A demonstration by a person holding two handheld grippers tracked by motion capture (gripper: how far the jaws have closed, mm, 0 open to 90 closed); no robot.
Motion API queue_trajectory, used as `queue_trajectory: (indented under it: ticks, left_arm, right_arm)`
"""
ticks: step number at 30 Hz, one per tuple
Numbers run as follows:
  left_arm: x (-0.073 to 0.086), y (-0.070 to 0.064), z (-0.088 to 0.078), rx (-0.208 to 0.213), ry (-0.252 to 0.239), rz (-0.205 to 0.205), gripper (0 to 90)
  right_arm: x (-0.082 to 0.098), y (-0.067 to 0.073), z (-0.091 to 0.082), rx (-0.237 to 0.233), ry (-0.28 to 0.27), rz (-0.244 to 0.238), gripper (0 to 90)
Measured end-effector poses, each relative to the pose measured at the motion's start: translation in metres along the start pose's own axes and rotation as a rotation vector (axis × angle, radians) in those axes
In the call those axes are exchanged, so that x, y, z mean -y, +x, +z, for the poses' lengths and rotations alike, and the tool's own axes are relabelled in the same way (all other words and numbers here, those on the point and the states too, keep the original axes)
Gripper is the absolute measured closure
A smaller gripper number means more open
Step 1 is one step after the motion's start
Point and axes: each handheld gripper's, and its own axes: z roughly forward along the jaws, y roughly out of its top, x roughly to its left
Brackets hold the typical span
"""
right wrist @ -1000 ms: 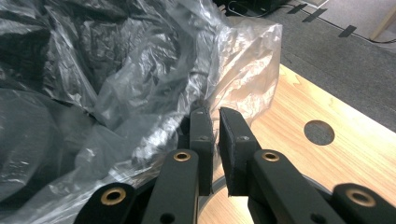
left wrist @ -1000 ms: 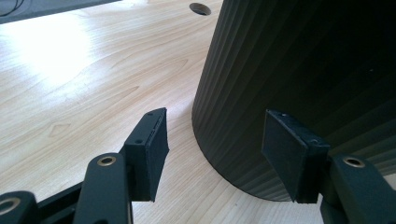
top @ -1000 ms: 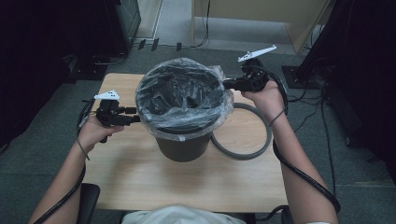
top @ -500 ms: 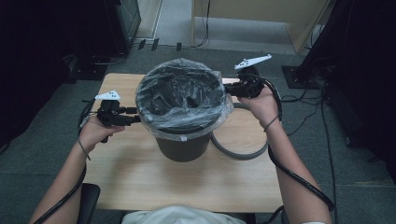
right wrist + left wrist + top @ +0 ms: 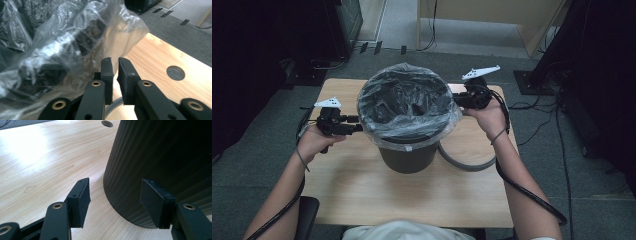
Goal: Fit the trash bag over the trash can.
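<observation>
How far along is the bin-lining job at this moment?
Done: the clear plastic bag sits in the dark ribbed bin, its edge folded out over the rim. In hand: the right gripper is at the bag's edge, jaws just opening with a narrow gap; whether film lies between them is unclear. The left gripper stands open beside the bin wall. Left: the grey ring lies on the table, probably to clamp the bag.

High view: dim, soft, room edges falling into black. Left gripper view: strong glare on surface (image 5: 37, 150) at upper left; bin (image 5: 162, 165) wall in deep shadow. Right gripper view: plastic liner (image 5: 75, 40) glints, near tool parts slightly blurred.
</observation>
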Motion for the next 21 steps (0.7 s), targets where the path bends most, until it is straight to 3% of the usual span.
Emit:
queue_trajectory:
  ticks: [6, 7, 8, 10, 15, 21]
  left_arm:
    - [0.0, 0.0, 0.001, -0.002, -0.001, 0.009, 40.1]
    - [0.0, 0.0, 0.001, -0.002, -0.001, 0.009, 40.1]
    - [0.001, 0.0, 0.0, -0.004, 0.0, 0.012, 40.1]
    - [0.001, 0.0, 0.0, -0.007, -0.001, 0.013, 40.1]
    - [0.001, -0.001, 0.001, -0.01, -0.005, 0.012, 40.1]
    - [0.001, -0.002, 0.003, -0.011, 0.002, 0.028, 40.0]
  right_arm:
    - [0.004, -0.005, -0.006, -0.019, -0.073, 0.019, 60.7]
    - [0.004, -0.005, -0.006, -0.019, -0.073, 0.019, 60.7]
    - [0.009, -0.008, -0.007, -0.006, -0.08, 0.026, 52.5]
    - [0.015, -0.013, -0.01, -0.003, -0.095, 0.048, 47.0]
    - [0.029, -0.024, -0.017, 0.009, -0.11, 0.083, 46.7]
    - [0.035, -0.027, -0.019, 0.018, -0.117, 0.058, 47.0]
